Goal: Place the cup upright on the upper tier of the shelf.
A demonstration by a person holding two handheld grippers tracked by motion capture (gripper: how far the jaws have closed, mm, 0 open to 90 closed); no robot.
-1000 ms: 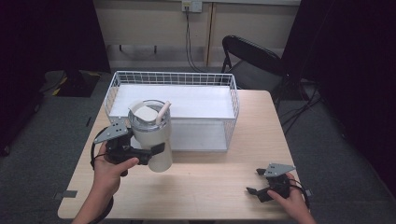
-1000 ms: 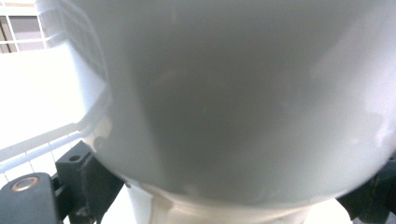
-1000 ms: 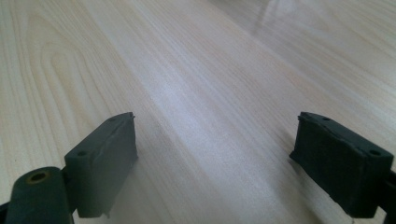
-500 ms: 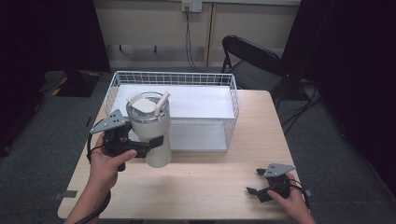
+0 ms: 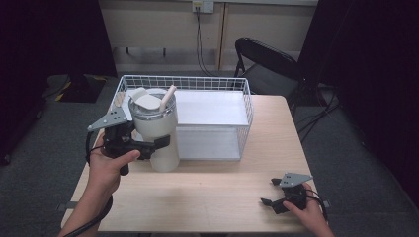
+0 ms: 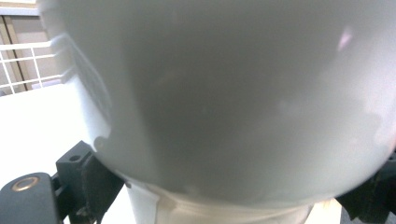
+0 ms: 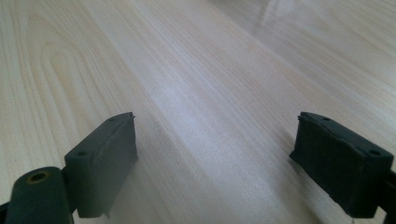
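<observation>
White and smooth, the tumbler (image 5: 157, 132) is sitting upright between the fingers of my left gripper (image 5: 157, 143), which are clamping its lower body from both sides. In the left gripper view its pale wall (image 6: 233, 102) is looming right against the camera, with a black pad (image 6: 91, 179) pressing in on either flank. The cup is carrying a clear lid with a pale straw (image 5: 167, 98) leaning out of it. From the high view it is standing just in front of the wire basket (image 5: 245, 94), near that basket's left front corner; I cannot tell whether its base is touching the table (image 5: 207, 197) or hanging just above it. The basket is showing a white liner (image 5: 212, 106) inside.

My right gripper (image 5: 269, 192) is lying low near the front right corner of the table, well apart from the cup. Its fingers are standing wide open with nothing between them; in the right gripper view the two black pads (image 7: 105, 161) are framing bare pale wood grain (image 7: 201, 93). A black folding chair (image 5: 269, 61) is standing beyond the far edge of the table.
</observation>
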